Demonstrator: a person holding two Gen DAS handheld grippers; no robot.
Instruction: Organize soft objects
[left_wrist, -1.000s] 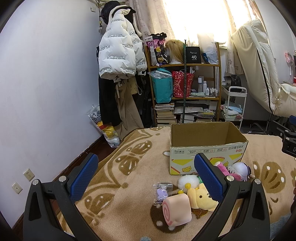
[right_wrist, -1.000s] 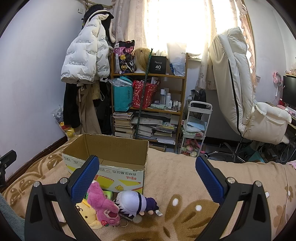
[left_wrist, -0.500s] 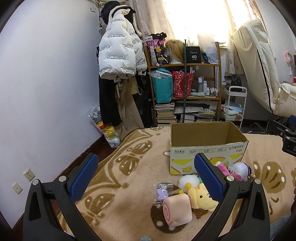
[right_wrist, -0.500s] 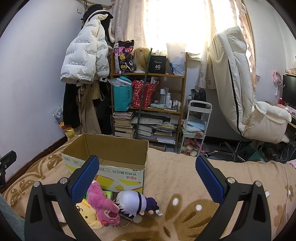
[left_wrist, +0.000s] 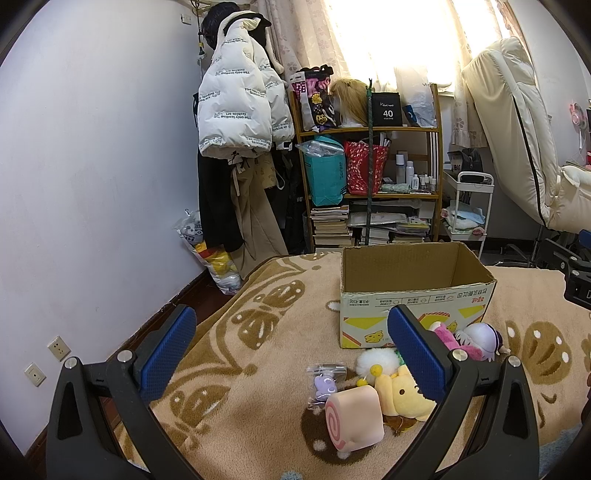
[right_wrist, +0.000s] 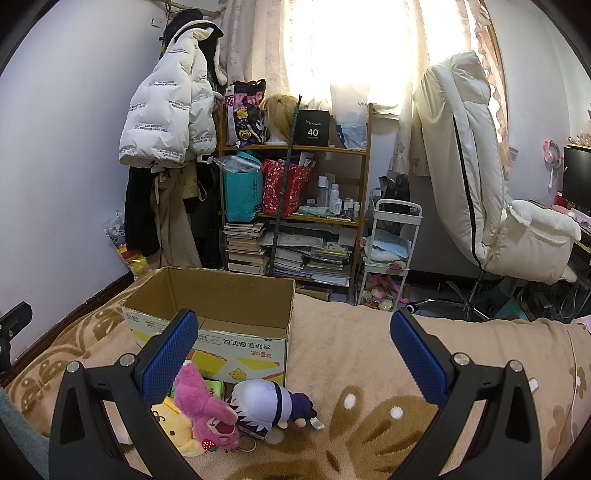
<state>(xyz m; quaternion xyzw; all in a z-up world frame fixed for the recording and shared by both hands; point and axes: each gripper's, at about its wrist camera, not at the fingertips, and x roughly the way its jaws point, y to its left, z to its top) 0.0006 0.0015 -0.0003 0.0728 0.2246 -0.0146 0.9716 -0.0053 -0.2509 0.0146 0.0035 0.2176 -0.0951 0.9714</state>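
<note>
I see a sunlit curtained window (right_wrist: 332, 48) behind a cluttered wooden shelf (right_wrist: 295, 192), pale walls (left_wrist: 92, 166), and a cream recliner (right_wrist: 480, 177).

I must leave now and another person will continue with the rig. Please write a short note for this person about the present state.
Left gripper: open, holds nothing, above the blanket.
Right gripper: open, holds nothing.
Cardboard box: open on the blanket; what shows of its inside is bare.
In front of it lie the pink swirl-roll plush, yellow bear plush, white pompom, bagged purple toy, pink bear plush and white-haired doll.
Done: nothing seems packed.
Left: probably put each soft toy into the box.
</note>
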